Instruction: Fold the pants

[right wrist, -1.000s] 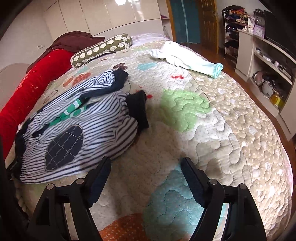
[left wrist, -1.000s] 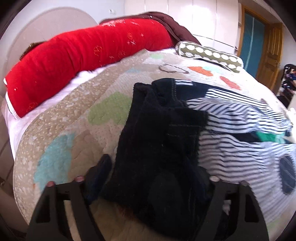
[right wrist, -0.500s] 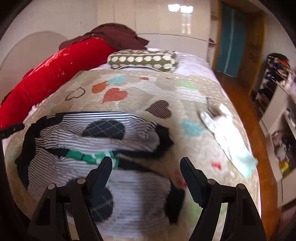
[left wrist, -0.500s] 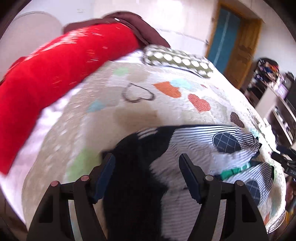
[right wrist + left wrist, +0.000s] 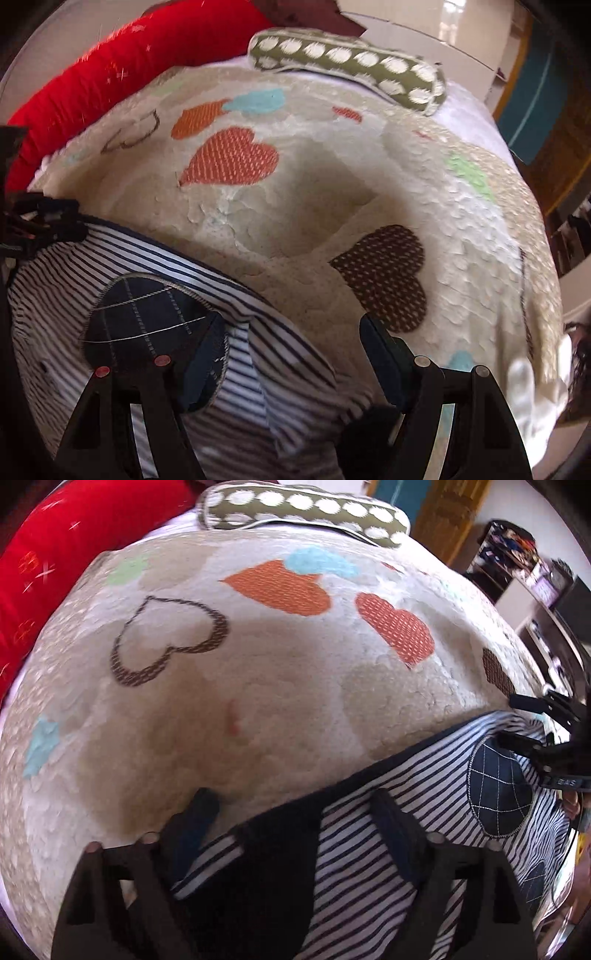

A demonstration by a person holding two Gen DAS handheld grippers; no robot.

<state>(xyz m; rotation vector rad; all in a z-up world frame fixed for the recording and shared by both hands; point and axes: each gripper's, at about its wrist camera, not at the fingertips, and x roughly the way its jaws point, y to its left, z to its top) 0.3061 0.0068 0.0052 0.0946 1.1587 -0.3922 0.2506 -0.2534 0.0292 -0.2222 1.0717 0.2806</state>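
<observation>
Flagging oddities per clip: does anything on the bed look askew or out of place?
Nothing damaged or spilled. The striped pants with dark checked patches lie rumpled and unfolded at the near edge of the heart-patterned beige quilt.

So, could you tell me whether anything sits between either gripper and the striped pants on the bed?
Nothing visible does. The left gripper hangs open directly over the striped pants at their dark waistband end, its jaws having just been opening with nothing pressed between them. The right gripper is open over the navy patch.
</observation>
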